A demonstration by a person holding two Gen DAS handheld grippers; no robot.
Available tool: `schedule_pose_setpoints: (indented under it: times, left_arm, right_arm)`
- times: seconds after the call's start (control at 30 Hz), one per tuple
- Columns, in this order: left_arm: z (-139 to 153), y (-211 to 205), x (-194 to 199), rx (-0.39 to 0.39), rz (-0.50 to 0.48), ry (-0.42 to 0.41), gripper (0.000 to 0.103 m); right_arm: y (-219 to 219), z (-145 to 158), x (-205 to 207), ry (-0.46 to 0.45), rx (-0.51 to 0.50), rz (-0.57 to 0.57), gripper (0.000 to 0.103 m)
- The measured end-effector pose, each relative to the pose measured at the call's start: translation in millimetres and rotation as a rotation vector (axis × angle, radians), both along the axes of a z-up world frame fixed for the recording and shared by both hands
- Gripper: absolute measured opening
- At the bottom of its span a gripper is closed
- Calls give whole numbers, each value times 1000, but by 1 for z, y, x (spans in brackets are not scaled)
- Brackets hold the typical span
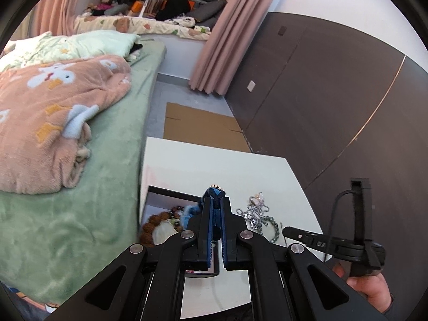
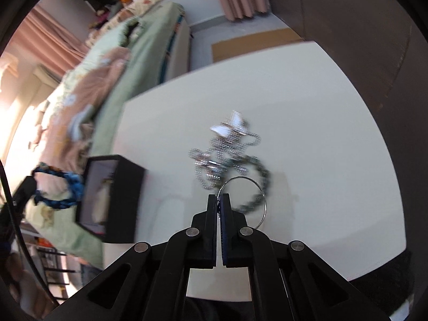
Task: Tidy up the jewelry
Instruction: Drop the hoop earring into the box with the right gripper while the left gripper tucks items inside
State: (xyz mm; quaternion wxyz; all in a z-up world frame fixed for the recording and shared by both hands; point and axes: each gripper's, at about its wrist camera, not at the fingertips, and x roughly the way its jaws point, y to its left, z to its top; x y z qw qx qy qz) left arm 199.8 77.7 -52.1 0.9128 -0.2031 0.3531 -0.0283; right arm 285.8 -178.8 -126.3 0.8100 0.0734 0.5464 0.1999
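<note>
My left gripper (image 1: 216, 202) is shut on a blue braided bracelet (image 1: 215, 192), held above an open black box (image 1: 171, 196) with a brown bead bracelet (image 1: 149, 227) inside. In the right wrist view the same blue bracelet (image 2: 60, 187) hangs to the left of the black box (image 2: 120, 200). My right gripper (image 2: 219, 197) is shut on a thin silver hoop (image 2: 264, 203), just above the white table (image 2: 307, 107). A heap of silver chain jewellery (image 2: 224, 147) and a green bead bracelet (image 2: 264, 179) lie on the table beyond its tips.
A bed with a green cover (image 1: 80, 214) and a pink blanket (image 1: 53, 112) borders the table's left side. Flat cardboard (image 1: 198, 125) lies on the floor behind the table. A dark wall panel (image 1: 334, 101) runs along the right. A hand (image 1: 371, 291) holds the right gripper.
</note>
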Motion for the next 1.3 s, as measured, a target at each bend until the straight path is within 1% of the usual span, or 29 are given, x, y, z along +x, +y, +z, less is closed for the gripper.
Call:
schedule_pose_setpoints:
  times: [0.1,0.17,0.27,0.3,0.33,0.37,0.4,0.43,0.53,0.7,0.83,0.93,0.97,1.03,1.07,1.1,1.17,1.3]
  left_arm:
    - [-1,6,2,-14,12,-1,5]
    - [-5,14,3,-30,48,22,5]
    - [-9,21,4,-69,55,38,11]
    - [-10,24,3,-73,57,38,20]
    - [-10,25,2,-72,60,38,38]
    - [-10,27,1,-72,67,36,48]
    - [-9,30,-2,-74,80,28,59]
    - [-8,33,-5,-76,90,19,61]
    - [-7,40,-10,-63,110,22,61]
    - [-8,56,-20,-65,137,26,61]
    - [-7,66,-26,-68,158,30,61]
    - [-4,69,-30,-68,166,27,61]
    - [-2,69,-32,-67,163,22,61]
    - [1,68,-34,-69,158,11,61]
    - [3,66,-36,-65,157,4,61]
    - [5,65,-36,-61,157,0,61]
    - [7,60,-36,-58,152,-2,61]
    - [11,44,-37,-41,120,-8,61]
  right_arm:
    - [16,16,-6,-25,39,27,4]
    - [27,26,-9,-42,65,47,4]
    - [44,38,-15,-62,96,80,4]
    - [47,42,-18,-65,107,90,4]
    - [54,46,-20,-67,118,102,4]
    - [57,47,-22,-68,126,112,4]
    - [62,49,-23,-68,133,122,4]
    - [68,51,-24,-67,140,134,4]
    - [84,52,-26,-63,154,159,4]
    - [107,50,-29,-51,181,195,4]
    - [125,51,-28,-39,239,227,4]
    - [134,44,-20,-15,275,220,4]
    - [136,39,-17,-4,261,211,8]
    - [136,30,-12,30,230,194,25]
    - [133,27,-12,38,227,183,40]
    - [129,26,-15,33,227,171,50]
    - [119,29,-22,10,229,161,51]
    - [93,33,-32,2,243,131,51]
